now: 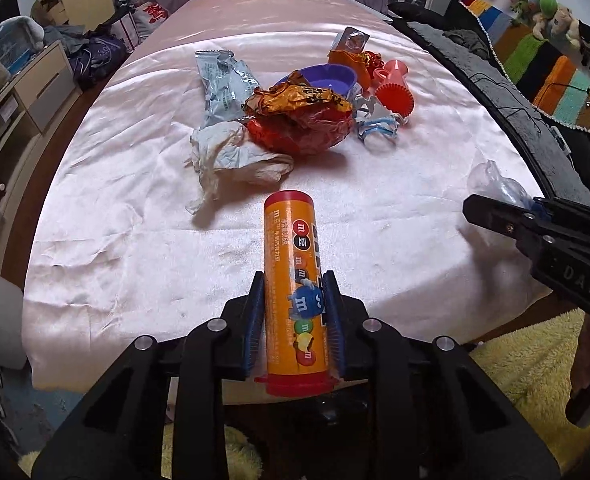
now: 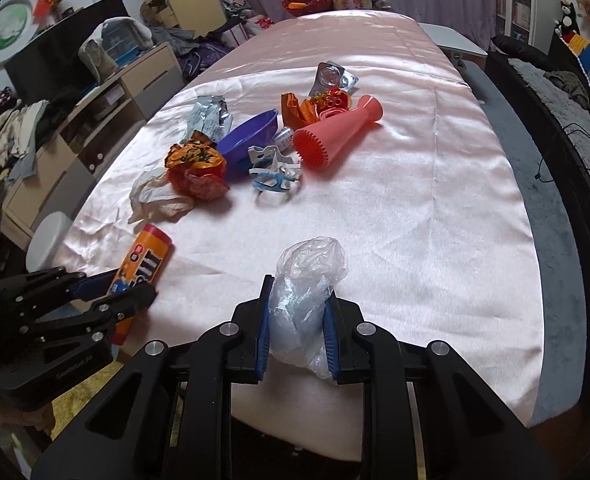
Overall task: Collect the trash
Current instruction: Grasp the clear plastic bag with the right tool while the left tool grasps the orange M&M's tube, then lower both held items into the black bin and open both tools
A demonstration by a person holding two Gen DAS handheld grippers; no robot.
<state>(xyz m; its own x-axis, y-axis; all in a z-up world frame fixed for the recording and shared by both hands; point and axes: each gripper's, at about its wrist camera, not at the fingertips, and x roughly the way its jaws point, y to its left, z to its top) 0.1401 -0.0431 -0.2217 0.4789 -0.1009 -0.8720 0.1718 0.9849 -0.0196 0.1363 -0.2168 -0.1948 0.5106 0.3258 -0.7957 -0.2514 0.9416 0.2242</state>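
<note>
Left gripper [image 1: 293, 312] clamps the rigid orange cylindrical candy tube [image 1: 293, 280] mid-body, lower centre; likely light, slick. Right gripper [image 2: 297, 328] pinches the crumpled clear plastic bag [image 2: 309, 280], lower centre; soft, squashy, so hold the bulk.

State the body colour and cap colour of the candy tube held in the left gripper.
Orange cylindrical candy tube with red caps, clearest in the left wrist view.

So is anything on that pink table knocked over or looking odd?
Yes. The pink vase lies on its side next to a purple bowl, amid crumpled wrappers and a wadded tissue. Nothing looks spilled. The left tongs grip a candy tube; the right tongs squeeze a clear plastic bag.
</note>
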